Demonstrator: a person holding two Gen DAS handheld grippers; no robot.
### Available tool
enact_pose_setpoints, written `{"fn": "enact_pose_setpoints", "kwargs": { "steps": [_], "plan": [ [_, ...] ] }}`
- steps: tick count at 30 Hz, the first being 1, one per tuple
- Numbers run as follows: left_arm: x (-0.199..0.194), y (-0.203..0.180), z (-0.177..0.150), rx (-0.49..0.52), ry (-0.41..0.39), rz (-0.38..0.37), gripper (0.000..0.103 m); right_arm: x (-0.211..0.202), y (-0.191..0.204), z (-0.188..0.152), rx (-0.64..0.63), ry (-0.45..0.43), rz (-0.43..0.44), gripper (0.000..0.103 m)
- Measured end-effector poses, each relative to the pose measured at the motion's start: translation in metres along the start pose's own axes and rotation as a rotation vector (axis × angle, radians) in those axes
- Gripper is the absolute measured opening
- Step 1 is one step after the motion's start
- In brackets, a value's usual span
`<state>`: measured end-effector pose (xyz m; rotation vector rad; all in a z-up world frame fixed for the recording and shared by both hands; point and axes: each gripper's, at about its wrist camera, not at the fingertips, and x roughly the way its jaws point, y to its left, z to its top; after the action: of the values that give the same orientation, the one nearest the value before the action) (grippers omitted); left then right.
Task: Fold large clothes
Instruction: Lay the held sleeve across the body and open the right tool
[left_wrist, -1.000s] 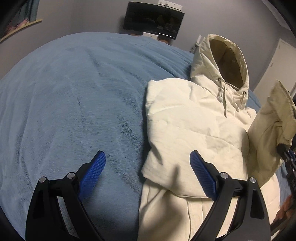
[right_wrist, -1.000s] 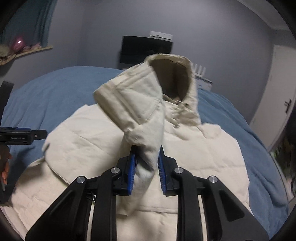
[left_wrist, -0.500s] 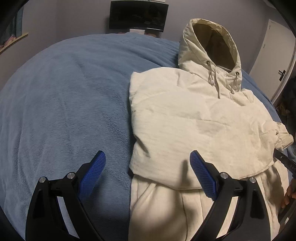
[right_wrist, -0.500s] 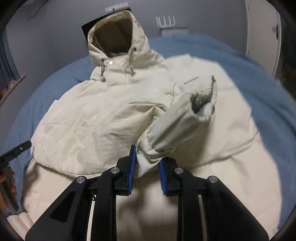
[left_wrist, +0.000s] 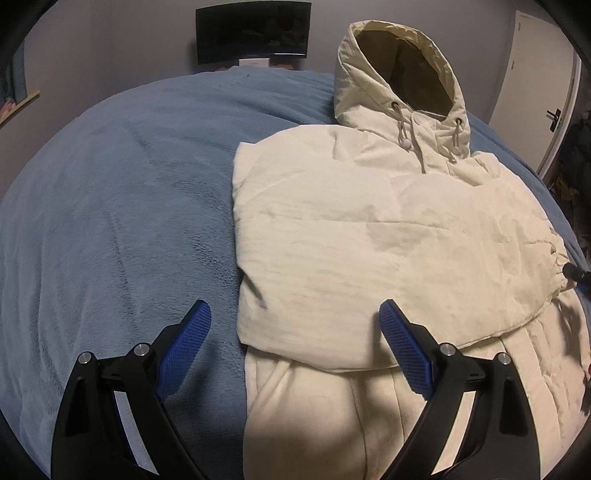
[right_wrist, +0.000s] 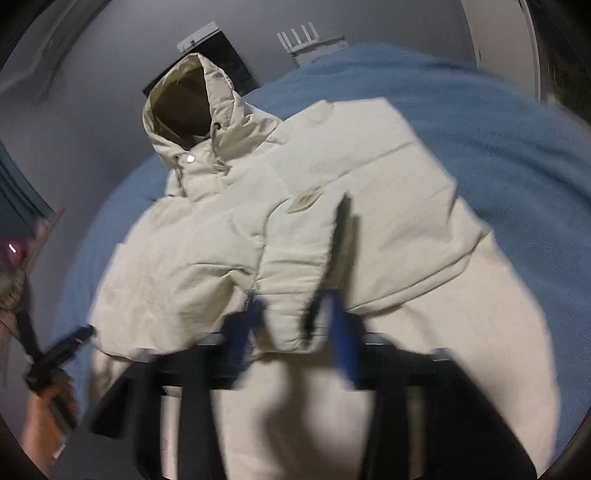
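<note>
Sleeve fabric is clamped in the right claw (right_wrist: 291, 325), whose blue pads are closed on the cuff end of the cream hooded jacket's (left_wrist: 388, 240) right sleeve (right_wrist: 295, 280); the picture is smeared, so the exact bite cannot be judged, but cloth is plainly pinched between the pads. The jacket is spread front-up on the blue bed (left_wrist: 110, 221), its long axis running from the hem nearest the claws to the hood (left_wrist: 399, 74) standing up at the far end. In the left wrist view the left sleeve side is seen already folded in across the chest, leaving a straight folded edge on that flank. The left claw (left_wrist: 291, 350) is held wide open over the near left corner of that folded panel, one pad above the blanket and the other above the jacket, with nothing gripped. The held sleeve is draped diagonally from the right shoulder down toward the hem, so the cuff lies on the right claw's side of the centre line. By judgement, the coming move depends on that cuff being carried across the body toward the left; the right hand is the nearer one for this.
</note>
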<state>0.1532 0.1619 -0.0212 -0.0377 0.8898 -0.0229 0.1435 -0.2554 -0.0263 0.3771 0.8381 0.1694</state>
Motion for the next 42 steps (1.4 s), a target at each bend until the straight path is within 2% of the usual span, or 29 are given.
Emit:
{"fn": "enact_pose_setpoints", "kwargs": {
  "steps": [2, 6, 7, 9, 13, 17, 18, 20, 21, 22, 29, 30, 31, 32, 33, 34, 36, 42],
  "plan": [
    [0.0, -0.003, 0.0, 0.013, 0.001, -0.001, 0.089, -0.011, 0.012, 0.003, -0.086, -0.043, -0.045, 0.017],
    [-0.001, -0.007, -0.002, 0.034, 0.002, -0.002, 0.089, -0.037, 0.019, 0.009, -0.169, -0.129, -0.119, 0.014],
    [-0.001, -0.008, -0.002, 0.039, 0.003, -0.002, 0.089, -0.041, 0.017, 0.008, -0.176, -0.138, -0.145, 0.004],
    [0.001, -0.011, -0.004, 0.052, 0.008, -0.004, 0.089, -0.041, 0.011, 0.007, -0.18, -0.125, -0.183, 0.002],
    [0.004, -0.015, -0.007, 0.074, 0.025, -0.003, 0.089, -0.022, -0.007, -0.001, -0.133, -0.011, -0.156, 0.003],
    [0.005, -0.015, -0.007, 0.074, 0.026, -0.002, 0.089, -0.019, 0.001, -0.002, -0.141, -0.005, -0.133, 0.004],
    [0.005, -0.015, -0.007, 0.074, 0.026, -0.002, 0.089, -0.018, 0.003, -0.001, -0.144, -0.002, -0.133, 0.005],
    [0.005, -0.015, -0.007, 0.075, 0.026, -0.002, 0.089, -0.015, 0.005, 0.001, -0.13, 0.001, -0.129, 0.02],
    [0.005, -0.015, -0.007, 0.076, 0.026, -0.002, 0.089, -0.013, 0.004, 0.001, -0.115, 0.003, -0.124, 0.038],
    [0.005, -0.015, -0.008, 0.076, 0.027, -0.001, 0.089, -0.012, 0.004, 0.001, -0.103, 0.004, -0.117, 0.051],
    [0.006, -0.015, -0.008, 0.075, 0.028, 0.001, 0.089, 0.02, -0.01, -0.003, -0.001, 0.091, -0.066, 0.052],
    [0.006, -0.015, -0.008, 0.076, 0.028, 0.001, 0.089, 0.021, -0.011, -0.004, 0.003, 0.09, -0.052, 0.051],
    [0.006, -0.015, -0.008, 0.075, 0.029, 0.001, 0.089, 0.02, -0.01, -0.005, -0.003, 0.086, -0.039, 0.041],
    [0.006, -0.015, -0.008, 0.075, 0.029, 0.0, 0.089, 0.019, -0.007, -0.006, -0.027, 0.075, -0.047, 0.037],
    [0.007, -0.015, -0.009, 0.075, 0.029, 0.004, 0.089, 0.016, -0.004, -0.007, -0.059, 0.06, -0.062, 0.025],
    [0.007, -0.015, -0.009, 0.074, 0.03, 0.003, 0.089, 0.011, 0.001, -0.007, -0.096, 0.035, -0.072, 0.018],
    [0.008, -0.014, -0.009, 0.071, 0.032, 0.0, 0.089, 0.002, 0.008, -0.006, -0.143, -0.005, -0.079, 0.013],
    [0.007, -0.017, -0.009, 0.078, 0.03, -0.005, 0.089, -0.033, 0.019, -0.003, -0.28, -0.109, -0.183, 0.012]
  ]
}}
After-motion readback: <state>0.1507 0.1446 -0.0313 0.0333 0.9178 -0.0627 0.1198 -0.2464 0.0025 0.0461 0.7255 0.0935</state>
